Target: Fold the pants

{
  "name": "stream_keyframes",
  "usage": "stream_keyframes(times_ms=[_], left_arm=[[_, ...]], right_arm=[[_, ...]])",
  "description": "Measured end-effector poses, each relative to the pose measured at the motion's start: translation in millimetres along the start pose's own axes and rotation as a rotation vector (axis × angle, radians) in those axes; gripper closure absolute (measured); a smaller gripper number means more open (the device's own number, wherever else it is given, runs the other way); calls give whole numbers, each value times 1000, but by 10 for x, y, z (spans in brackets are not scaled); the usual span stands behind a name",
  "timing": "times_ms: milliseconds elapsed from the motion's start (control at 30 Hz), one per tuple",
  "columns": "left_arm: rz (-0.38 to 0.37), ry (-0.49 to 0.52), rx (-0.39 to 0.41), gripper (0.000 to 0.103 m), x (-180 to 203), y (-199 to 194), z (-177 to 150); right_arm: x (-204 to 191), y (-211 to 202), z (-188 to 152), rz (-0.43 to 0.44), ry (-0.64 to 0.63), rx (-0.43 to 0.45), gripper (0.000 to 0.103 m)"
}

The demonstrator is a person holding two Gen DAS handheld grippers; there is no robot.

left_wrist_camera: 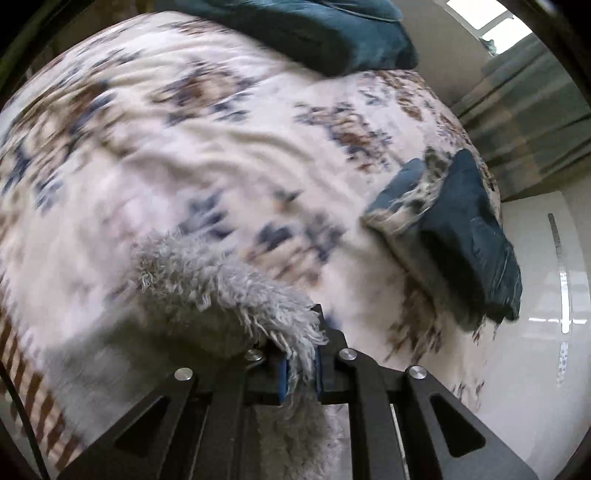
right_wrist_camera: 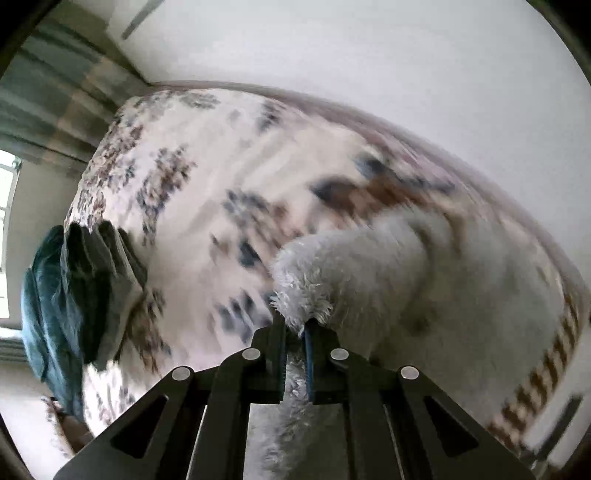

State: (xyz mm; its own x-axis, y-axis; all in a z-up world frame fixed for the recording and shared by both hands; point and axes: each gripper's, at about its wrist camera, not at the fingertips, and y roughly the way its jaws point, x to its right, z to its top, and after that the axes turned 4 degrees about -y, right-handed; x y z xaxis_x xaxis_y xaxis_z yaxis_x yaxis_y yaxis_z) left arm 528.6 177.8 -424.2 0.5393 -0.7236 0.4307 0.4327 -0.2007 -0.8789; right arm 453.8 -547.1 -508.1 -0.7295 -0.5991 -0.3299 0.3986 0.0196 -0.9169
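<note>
The pants (left_wrist_camera: 192, 280) are a pale grey, shaggy fleece garment lying on a patterned bed cover (left_wrist_camera: 184, 129). My left gripper (left_wrist_camera: 301, 347) is shut on one shaggy edge of them, with the fabric pinched between its blue pads and hanging down behind the jaws. In the right wrist view the same fleece pants (right_wrist_camera: 369, 269) bunch up in front of my right gripper (right_wrist_camera: 295, 328), which is shut on another edge, a strip of fleece trailing down between its fingers. Both views are blurred by motion.
A folded stack of dark blue jeans and a spotted piece (left_wrist_camera: 454, 221) sits at the bed's right edge; the same stack (right_wrist_camera: 77, 280) shows at the left in the right wrist view. A teal cushion (left_wrist_camera: 314, 29) lies at the bed's far end. Curtains (left_wrist_camera: 528, 122) and white floor (left_wrist_camera: 546, 295) flank the bed.
</note>
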Motion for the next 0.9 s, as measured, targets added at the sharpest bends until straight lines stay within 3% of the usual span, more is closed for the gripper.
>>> stream_keyframes(times_ms=[200,367,400,433,467,500,533,600,767,900], left_arm=[[27,-32,41,95,465,560,405],[125,-59,29,94,434,1139,635],[152,-60,15,93,395,1236,641],[171,-57,0,91,371,1299,631],[174,-40,-26,83,359,1358,597],[168,-17,-38,70,365,1368,561],[164,29,-41,62,394,1336,497],[152,104,-37,16,460,1206,356],[59,298,87,11,478,477,-174],[73,410,108,11,161,-141,-635]], right_arm=[[-783,665,782,-31,-40,24,95],[-1127,1425,1183,-138,-117,-23,94],[-1162,1573,1201,-140,-141,-58,90],[-1216,1739,1199,-135,-174,-109,79],[-1261,1856,1173,-117,-209,-146,63],[-1318,1905,1126,-85,-250,-164,25],[-1383,1894,1057,-55,-300,-163,8],[-1506,1734,884,-26,-391,-149,8],[-1512,1048,101,138,-467,-176,8],[-1258,659,-742,121,-465,-255,8]])
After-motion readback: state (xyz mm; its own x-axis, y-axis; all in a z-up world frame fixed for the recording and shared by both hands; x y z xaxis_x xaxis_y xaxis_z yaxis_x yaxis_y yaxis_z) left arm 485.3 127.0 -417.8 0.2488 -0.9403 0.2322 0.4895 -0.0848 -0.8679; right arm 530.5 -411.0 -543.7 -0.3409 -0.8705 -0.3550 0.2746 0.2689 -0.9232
